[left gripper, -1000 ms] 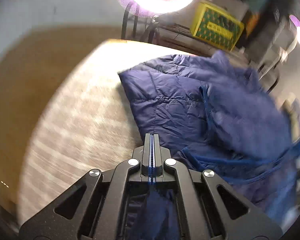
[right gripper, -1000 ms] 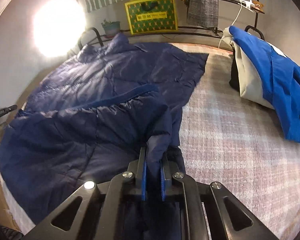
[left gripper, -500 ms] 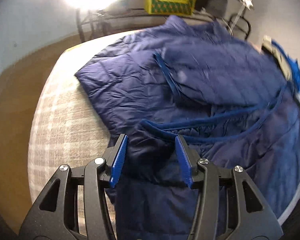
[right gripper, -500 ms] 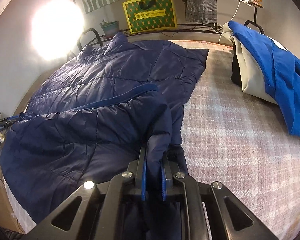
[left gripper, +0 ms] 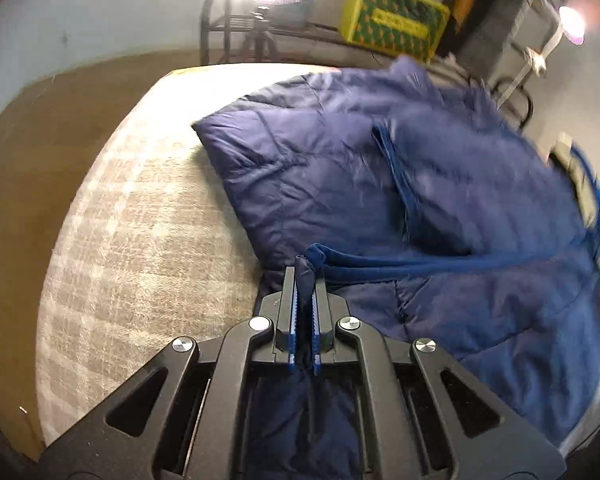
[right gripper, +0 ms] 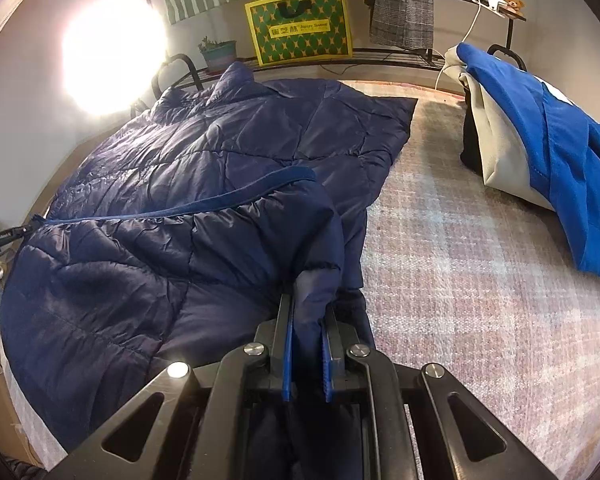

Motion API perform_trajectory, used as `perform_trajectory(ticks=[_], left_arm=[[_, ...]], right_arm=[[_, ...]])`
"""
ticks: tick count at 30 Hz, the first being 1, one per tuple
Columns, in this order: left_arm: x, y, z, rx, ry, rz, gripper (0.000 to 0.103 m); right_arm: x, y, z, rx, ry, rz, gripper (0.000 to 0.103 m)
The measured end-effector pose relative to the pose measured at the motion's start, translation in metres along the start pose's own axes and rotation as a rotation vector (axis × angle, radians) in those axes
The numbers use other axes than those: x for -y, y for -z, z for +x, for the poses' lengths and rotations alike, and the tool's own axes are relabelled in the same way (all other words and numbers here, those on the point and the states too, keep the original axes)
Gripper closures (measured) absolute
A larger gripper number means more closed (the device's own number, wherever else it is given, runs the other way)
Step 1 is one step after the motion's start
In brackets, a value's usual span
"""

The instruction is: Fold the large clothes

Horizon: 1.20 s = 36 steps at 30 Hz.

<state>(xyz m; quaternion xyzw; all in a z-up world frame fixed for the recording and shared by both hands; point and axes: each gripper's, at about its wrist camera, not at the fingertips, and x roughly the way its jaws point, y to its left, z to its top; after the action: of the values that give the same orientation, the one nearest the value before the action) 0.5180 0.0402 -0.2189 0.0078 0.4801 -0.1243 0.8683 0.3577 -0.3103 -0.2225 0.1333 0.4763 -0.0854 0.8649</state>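
A large navy quilted jacket (right gripper: 180, 200) lies spread over the plaid bed cover (right gripper: 480, 260), its brighter blue trim running across the middle. In the left wrist view the jacket (left gripper: 380, 184) fills the right half. My left gripper (left gripper: 305, 276) is shut on a pinch of fabric at the near end of that blue trim, at the jacket's left edge. My right gripper (right gripper: 308, 300) is shut on a fold of the jacket's near right corner, and the fabric bulges up between its pads. Cloth hangs down under both grippers.
A blue and grey garment pile (right gripper: 540, 140) sits at the bed's right side. Behind the bed a metal rack carries a yellow-green box (right gripper: 300, 28) and a potted plant (right gripper: 218, 52). A bright lamp (right gripper: 112, 52) glares at back left. Bare plaid cover (left gripper: 140, 240) lies left of the jacket.
My left gripper opened, dropped onto the jacket's blue-trimmed edge and shut on it. The right gripper kept still, holding its fold throughout.
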Motion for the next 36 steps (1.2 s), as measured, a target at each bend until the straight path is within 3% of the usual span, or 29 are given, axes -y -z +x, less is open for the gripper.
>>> perform_trajectory(ticks=[3, 5, 6, 7, 9, 15, 16, 17, 19, 21, 28, 36], left_arm=[[0.008, -0.001, -0.001, 0.000, 0.007, 0.023, 0.099], [0.004, -0.004, -0.005, 0.003, 0.020, -0.002, 0.093], [0.002, -0.005, -0.006, 0.001, 0.036, -0.012, 0.084], [0.000, -0.005, -0.008, -0.003, 0.045, -0.015, 0.075], [-0.001, -0.005, -0.008, -0.015, 0.020, -0.007, 0.069], [0.012, -0.001, 0.000, -0.050, -0.016, 0.041, 0.071], [0.014, -0.001, 0.002, -0.054, -0.026, 0.049, 0.076], [0.018, 0.000, 0.004, -0.062, -0.024, 0.062, 0.092], [0.022, 0.000, 0.002, -0.051, -0.035, 0.076, 0.098], [0.026, 0.000, -0.007, -0.024, -0.054, 0.095, 0.099], [0.026, -0.017, -0.053, 0.088, -0.038, 0.084, 0.100], [0.030, -0.069, -0.073, 0.184, -0.101, 0.087, 0.100]], right_arm=[[-0.002, -0.004, -0.001, -0.028, -0.014, -0.017, 0.089], [0.002, -0.009, -0.010, -0.025, -0.038, -0.010, 0.069], [0.003, -0.010, -0.015, -0.010, -0.058, -0.005, 0.065], [0.006, -0.013, -0.025, 0.031, -0.091, 0.001, 0.063], [0.011, -0.019, -0.033, 0.063, -0.110, 0.011, 0.060], [0.020, -0.040, -0.007, 0.006, -0.135, 0.070, 0.057], [0.017, -0.041, -0.002, -0.001, -0.124, 0.059, 0.058], [0.013, -0.042, 0.004, -0.012, -0.098, 0.039, 0.069], [0.006, -0.042, 0.007, -0.028, -0.062, 0.010, 0.089], [0.002, -0.040, 0.005, -0.023, -0.030, -0.015, 0.096], [-0.011, -0.040, -0.036, 0.054, 0.062, -0.098, 0.101], [-0.023, -0.086, -0.060, 0.181, 0.144, -0.124, 0.102]])
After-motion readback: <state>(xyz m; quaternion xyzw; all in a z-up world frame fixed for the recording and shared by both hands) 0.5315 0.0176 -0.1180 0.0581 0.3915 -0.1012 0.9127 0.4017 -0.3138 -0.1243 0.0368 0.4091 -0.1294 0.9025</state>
